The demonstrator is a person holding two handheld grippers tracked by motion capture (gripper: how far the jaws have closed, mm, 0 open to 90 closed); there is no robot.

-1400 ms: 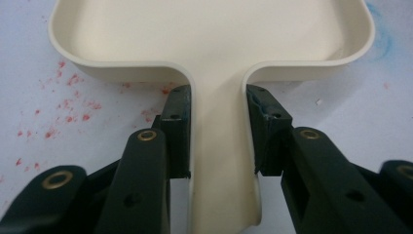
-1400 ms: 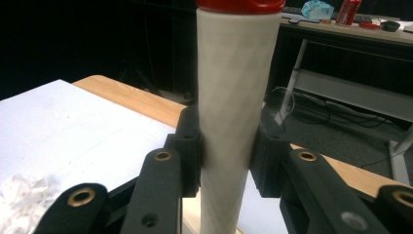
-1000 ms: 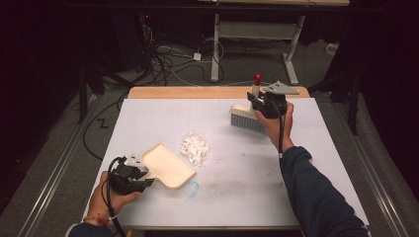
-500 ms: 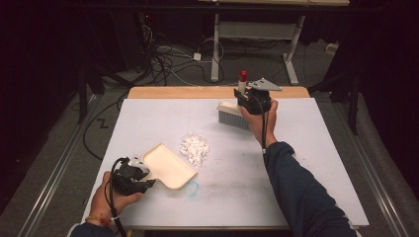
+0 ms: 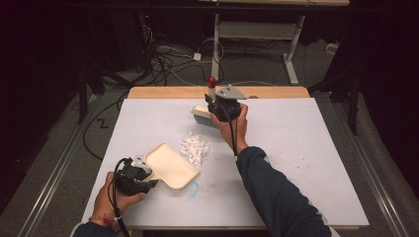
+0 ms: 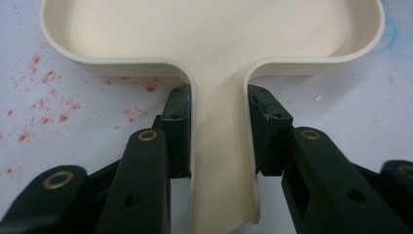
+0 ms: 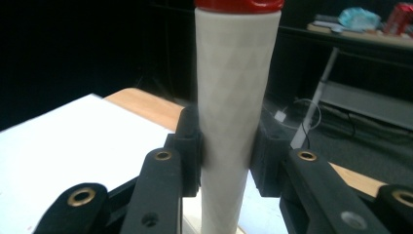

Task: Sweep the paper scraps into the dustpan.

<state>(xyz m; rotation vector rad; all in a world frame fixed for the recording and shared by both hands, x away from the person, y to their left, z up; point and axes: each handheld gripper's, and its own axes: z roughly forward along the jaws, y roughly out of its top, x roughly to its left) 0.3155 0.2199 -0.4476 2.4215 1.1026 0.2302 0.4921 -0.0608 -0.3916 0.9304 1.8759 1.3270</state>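
Left hand-held gripper (image 6: 216,141) clamps the dustpan (image 6: 214,44) handle; right hand-held gripper (image 7: 226,146) grips the brush (image 7: 236,112), bristles probably down.

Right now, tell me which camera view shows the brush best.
The high view: it shows the whole brush, bristle head on the table beyond the white scraps, red-capped handle upright in the right gripper. The right gripper view shows the pale handle clamped between the jaws. The left gripper view shows the dustpan instead.

Two black hand-held grippers, the left (image 5: 148,180) and the right (image 5: 213,105), show brass-ringed screw holes, trailing black cables and a grey three-cornered plate, above dark blue sleeves and an orange wristband.
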